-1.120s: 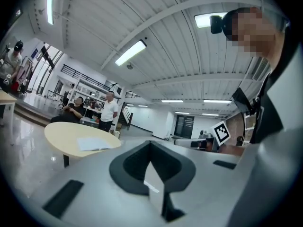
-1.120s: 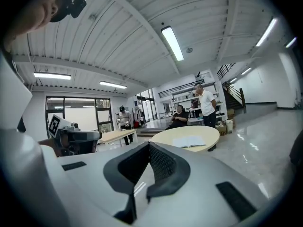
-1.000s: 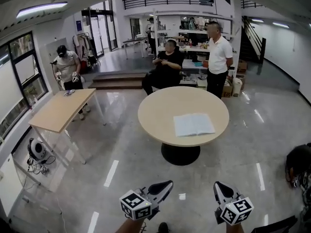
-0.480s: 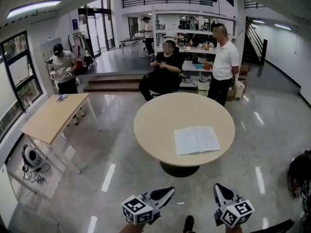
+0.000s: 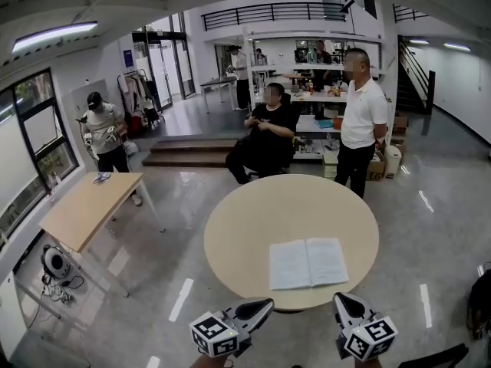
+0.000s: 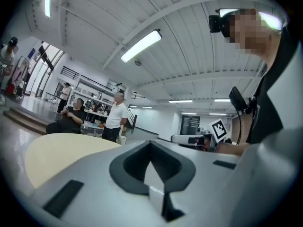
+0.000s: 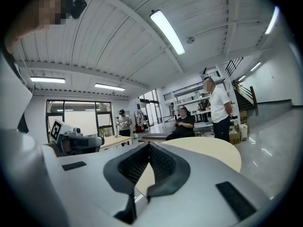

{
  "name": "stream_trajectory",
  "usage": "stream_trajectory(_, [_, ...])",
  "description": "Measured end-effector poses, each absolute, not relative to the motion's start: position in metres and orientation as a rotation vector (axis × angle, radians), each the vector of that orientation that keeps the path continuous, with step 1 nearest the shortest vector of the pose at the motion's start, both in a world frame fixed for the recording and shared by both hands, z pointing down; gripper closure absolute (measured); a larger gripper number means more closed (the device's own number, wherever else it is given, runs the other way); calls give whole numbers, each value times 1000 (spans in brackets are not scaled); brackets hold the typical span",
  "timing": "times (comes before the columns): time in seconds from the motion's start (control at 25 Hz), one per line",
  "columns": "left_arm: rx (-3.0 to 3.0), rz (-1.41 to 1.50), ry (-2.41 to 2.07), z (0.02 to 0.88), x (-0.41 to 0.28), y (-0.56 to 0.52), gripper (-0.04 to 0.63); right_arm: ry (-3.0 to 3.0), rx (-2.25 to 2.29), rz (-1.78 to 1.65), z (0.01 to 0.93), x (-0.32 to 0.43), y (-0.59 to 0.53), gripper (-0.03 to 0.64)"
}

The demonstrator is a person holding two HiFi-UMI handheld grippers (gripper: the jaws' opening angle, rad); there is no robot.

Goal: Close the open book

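A rectangular wooden table (image 5: 84,209) is seen at the far left, well apart from the round table (image 5: 230,236). On the round table the open book (image 5: 308,262) is laid flat, pages up, toward the near edge. The left gripper (image 5: 266,305) and the right gripper (image 5: 339,299) are held near that edge, clear of the book, each with its jaws pressed together tip to tip and nothing between them.

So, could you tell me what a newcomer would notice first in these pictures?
An open white-paged book lies on the round beige table, centre of the head view. The left gripper and right gripper, both shut and empty, point towards it from the bottom edge.
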State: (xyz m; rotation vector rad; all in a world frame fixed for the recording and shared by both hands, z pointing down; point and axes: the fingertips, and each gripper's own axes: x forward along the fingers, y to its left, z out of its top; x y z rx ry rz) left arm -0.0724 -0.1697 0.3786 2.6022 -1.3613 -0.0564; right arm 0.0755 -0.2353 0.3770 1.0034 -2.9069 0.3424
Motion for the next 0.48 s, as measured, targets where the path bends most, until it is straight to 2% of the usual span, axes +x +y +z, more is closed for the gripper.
stream_trajectory(0.48, [2538, -9, -1396, 402, -103, -304, 603, -2906, 931, 393, 395, 34, -372, 618])
